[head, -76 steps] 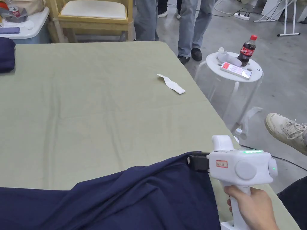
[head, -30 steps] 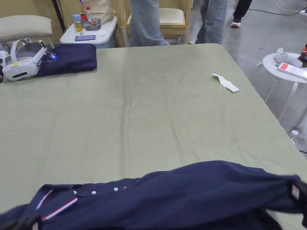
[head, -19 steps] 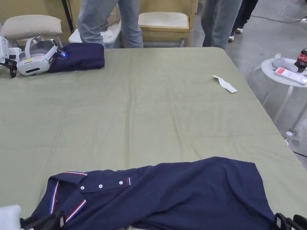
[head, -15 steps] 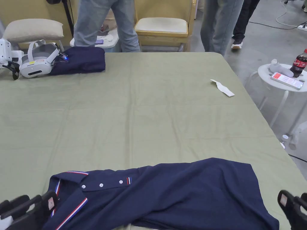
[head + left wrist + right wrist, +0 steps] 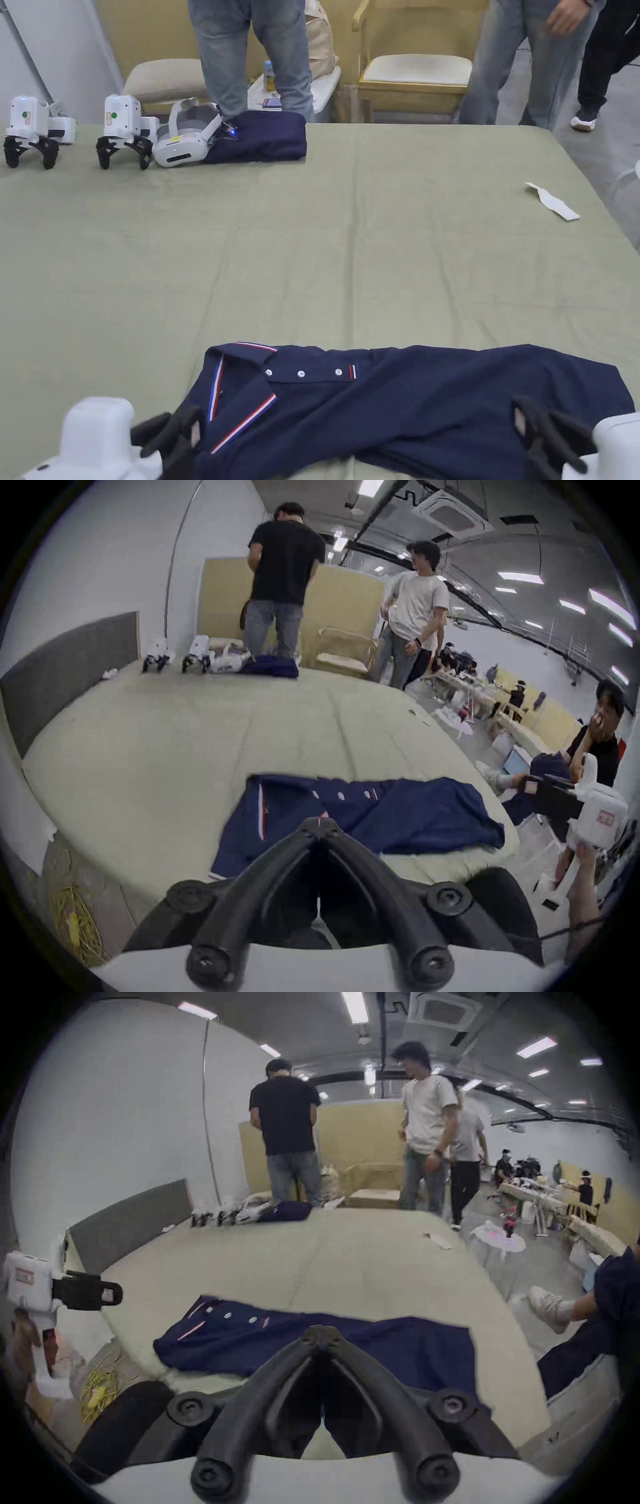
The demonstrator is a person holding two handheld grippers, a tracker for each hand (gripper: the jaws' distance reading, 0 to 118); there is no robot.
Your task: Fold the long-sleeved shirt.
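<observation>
A navy long-sleeved polo shirt [image 5: 406, 400] with a red, white and blue striped collar and white buttons lies crosswise along the near edge of the green-covered table [image 5: 312, 250], collar to the left. It looks doubled over lengthwise. My left gripper [image 5: 181, 428] hovers just left of the collar, and in the left gripper view its jaws [image 5: 320, 821] meet at the tips with nothing between them. My right gripper [image 5: 531, 425] hangs over the shirt's right end. In the right gripper view its jaws [image 5: 320, 1333] also touch, empty, with the shirt [image 5: 398, 1342] beyond them.
At the far left of the table sit a folded navy garment [image 5: 259, 135], a white headset [image 5: 184, 134] and two spare grippers [image 5: 122, 128]. A white paper strip [image 5: 553, 201] lies near the right edge. People stand behind the far edge by a chair [image 5: 415, 75].
The shirt, lifted and moving a second ago, now lies flat by the near edge. Both grippers have let go of it and closed. The head camera has swung left.
</observation>
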